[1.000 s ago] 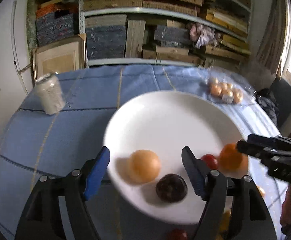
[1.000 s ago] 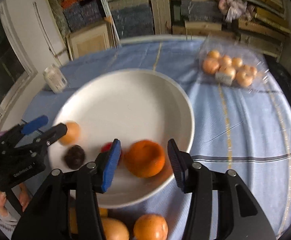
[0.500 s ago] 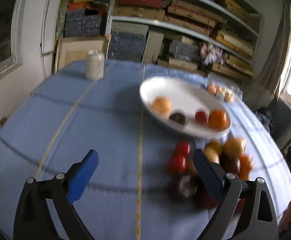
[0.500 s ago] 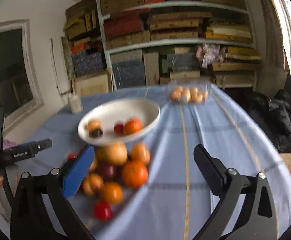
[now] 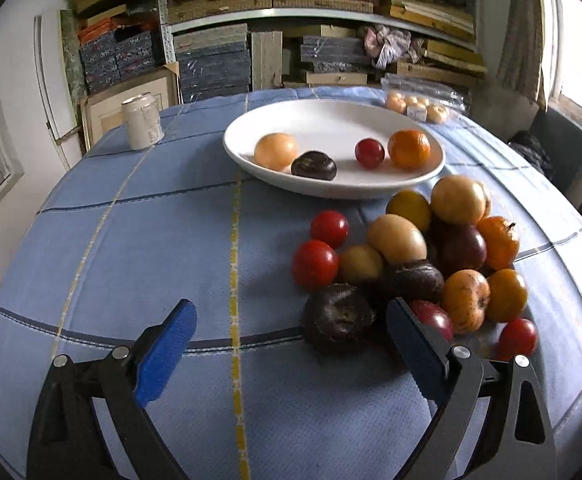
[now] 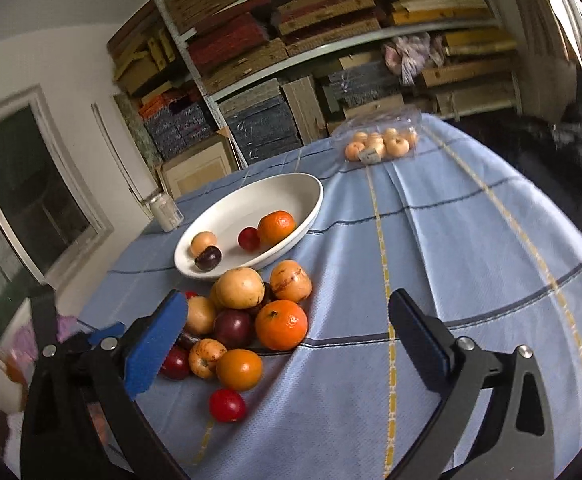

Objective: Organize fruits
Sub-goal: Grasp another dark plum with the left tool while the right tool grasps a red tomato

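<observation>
The surface [image 5: 139, 248] under its blue checked cloth carries everything I need. The white plate [image 5: 311, 118] sits toward the far side with four fruits in it: a pale yellow one, a dark plum, a small red tomato and an orange [image 5: 409, 149]. Nearer to me lies the loose pile of fruit [image 5: 411, 264], touching itself all over and just short of the plate's rim.

My left tool [image 5: 291, 344] hangs wide open and empty, its right pad just beside the dark fruit [image 5: 339, 322] at the pile's near edge. My right tool [image 6: 287, 336] is equally wide and empty, with the big orange [image 6: 281, 325] close ahead of it.

I judge the next step is picking from the pile. I should take outer fruits first, since the middle ones are propped on each other and could roll. The small tomato [image 6: 227, 405] lying apart is an easy start.

A can [image 5: 143, 120] and a clear pack of fruit [image 5: 423, 100] stand well clear at the back.
</observation>
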Motion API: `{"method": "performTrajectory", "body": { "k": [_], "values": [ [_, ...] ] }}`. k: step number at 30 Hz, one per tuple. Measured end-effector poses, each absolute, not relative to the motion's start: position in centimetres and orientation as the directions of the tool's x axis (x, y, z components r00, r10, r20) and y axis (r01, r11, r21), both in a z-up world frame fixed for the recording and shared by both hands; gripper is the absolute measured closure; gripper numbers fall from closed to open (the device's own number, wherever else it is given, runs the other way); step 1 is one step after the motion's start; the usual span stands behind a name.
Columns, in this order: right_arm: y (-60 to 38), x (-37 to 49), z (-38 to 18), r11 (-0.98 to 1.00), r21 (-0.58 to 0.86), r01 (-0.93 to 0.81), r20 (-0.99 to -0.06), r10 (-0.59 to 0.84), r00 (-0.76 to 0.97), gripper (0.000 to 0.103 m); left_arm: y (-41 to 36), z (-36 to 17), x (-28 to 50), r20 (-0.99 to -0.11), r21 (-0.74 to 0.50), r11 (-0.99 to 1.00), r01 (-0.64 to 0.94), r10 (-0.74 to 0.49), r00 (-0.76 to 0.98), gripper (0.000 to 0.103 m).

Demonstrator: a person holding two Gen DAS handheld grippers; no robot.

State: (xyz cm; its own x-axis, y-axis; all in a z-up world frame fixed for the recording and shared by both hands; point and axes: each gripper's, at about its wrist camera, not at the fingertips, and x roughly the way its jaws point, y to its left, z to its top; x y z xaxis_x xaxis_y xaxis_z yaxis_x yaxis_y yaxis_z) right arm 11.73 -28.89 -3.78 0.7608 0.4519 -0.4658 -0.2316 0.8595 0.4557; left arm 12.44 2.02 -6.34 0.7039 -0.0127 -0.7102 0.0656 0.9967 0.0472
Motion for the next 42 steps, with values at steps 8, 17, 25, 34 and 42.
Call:
{"method": "performTrajectory", "body": {
  "k": [8,17,25,34,42],
  "values": [
    [-28.7,11.6,-3.6,0.858,0.45,-0.246,-0.465,0.461,0.756,0.004,4.4,-7.1,14.0,-0.759,-0.069,0.997,0.027,-0.071,0.647,0.003],
    [-28.8,11.5,-3.5,0.856,0.454,-0.247,-0.46,0.463,0.758,0.005,5.1,-6.4,12.1,-0.73,0.066,0.997,-0.036,0.073,0.679,0.003],
    [-28.4,11.3,-3.2,0.86,0.439,-0.261,-0.458,0.463,0.759,0.004,3.0,-7.1,12.9,-0.749,0.039,0.996,0.075,-0.021,0.663,0.004],
    [-28.1,11.1,-3.1,0.861,0.433,-0.267,-0.461,0.466,0.756,0.004,4.1,-7.7,14.0,-0.779,-0.008,0.999,0.042,-0.032,0.627,0.032],
    [-24.1,9.8,-4.1,0.875,0.281,-0.394,-0.563,0.483,0.67,0.005,6.1,-6.9,13.1,-0.747,-0.035,0.999,-0.016,-0.016,0.665,0.059]
  ]
}}
